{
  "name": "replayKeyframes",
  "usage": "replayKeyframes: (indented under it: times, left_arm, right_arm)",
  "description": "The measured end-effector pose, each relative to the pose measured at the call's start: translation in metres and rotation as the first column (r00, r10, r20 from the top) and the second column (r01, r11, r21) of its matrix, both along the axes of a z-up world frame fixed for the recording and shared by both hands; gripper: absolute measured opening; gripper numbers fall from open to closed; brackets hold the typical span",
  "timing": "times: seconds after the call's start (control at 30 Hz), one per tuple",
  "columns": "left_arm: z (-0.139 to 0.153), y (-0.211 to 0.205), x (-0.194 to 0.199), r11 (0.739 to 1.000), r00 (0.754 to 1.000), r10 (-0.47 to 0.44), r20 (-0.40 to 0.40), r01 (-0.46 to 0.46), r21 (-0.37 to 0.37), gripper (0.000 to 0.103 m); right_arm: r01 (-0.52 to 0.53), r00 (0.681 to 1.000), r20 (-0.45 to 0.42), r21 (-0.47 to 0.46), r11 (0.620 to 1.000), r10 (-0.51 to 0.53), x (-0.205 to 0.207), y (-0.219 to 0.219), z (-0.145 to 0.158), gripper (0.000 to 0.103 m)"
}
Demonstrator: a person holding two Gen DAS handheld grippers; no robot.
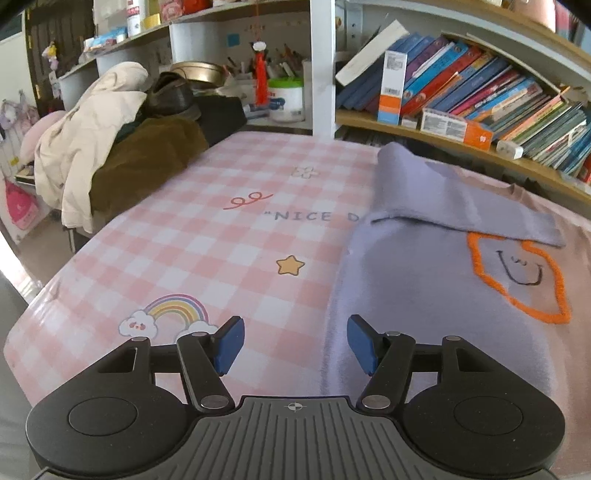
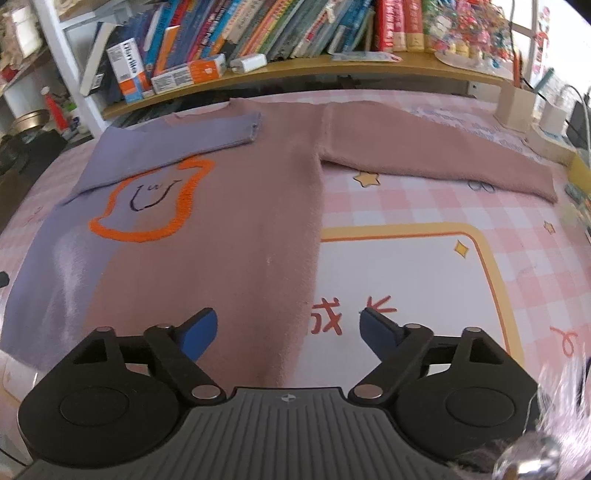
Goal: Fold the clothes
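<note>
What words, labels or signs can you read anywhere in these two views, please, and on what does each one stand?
"NICE D": printed on the checked tablecloth; the sweater covers the rest.
"成": red character on the tablecloth's white panel, its left part under the sweater's edge.
Blue lettering on the white and orange box on the shelf: blurred, not surely readable.
Book spines and the flat orange box: too small or blurred to read.

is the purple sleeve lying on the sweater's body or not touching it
Touching. The right wrist view shows the purple sleeve folded flat across the sweater, its cuff resting on the chest with no gap.
</note>
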State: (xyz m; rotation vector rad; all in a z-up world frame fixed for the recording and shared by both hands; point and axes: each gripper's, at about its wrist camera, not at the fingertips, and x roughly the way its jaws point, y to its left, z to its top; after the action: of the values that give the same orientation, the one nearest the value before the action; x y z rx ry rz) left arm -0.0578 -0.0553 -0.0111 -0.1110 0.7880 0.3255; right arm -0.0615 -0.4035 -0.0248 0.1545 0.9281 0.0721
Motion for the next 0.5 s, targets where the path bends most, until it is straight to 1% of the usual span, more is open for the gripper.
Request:
replayKeyframes:
  times: [0.23, 0.37, 0.47, 0.5]
  left_arm:
    - [-0.005, 0.004, 0.005, 0.998, 0.999, -0.049, -0.01, 0.049, -0.033, 0.063]
    - [-0.009, 0.004, 0.009, 0.995, 0.997, -0.082, -0.007, 0.081, -0.055, 0.063]
    - [-0.013, 0.007, 0.015, 0.993, 0.995, -0.095, -0.018, 0.093, -0.067, 0.063]
    - [-0.014, 0.008, 0.016, 0.992, 0.995, -0.102, -0.017, 0.101, -0.072, 0.063]
  right_arm:
    - [0.065, 0.998, -0.006, -0.016, 0.998, -0.065, -0.004, 0.002, 0.002, 0.079]
    - [0.09, 0.996, -0.027, -0.026, 0.996, -0.091, -0.007, 0.004, -0.001, 0.079]
    - [0.103, 0.994, -0.027, -0.035, 0.994, -0.104, -0.01, 0.007, 0.0, 0.073]
    - [0.107, 0.994, -0.028, -0.037, 0.994, -0.108, -0.01, 0.008, 0.0, 0.067]
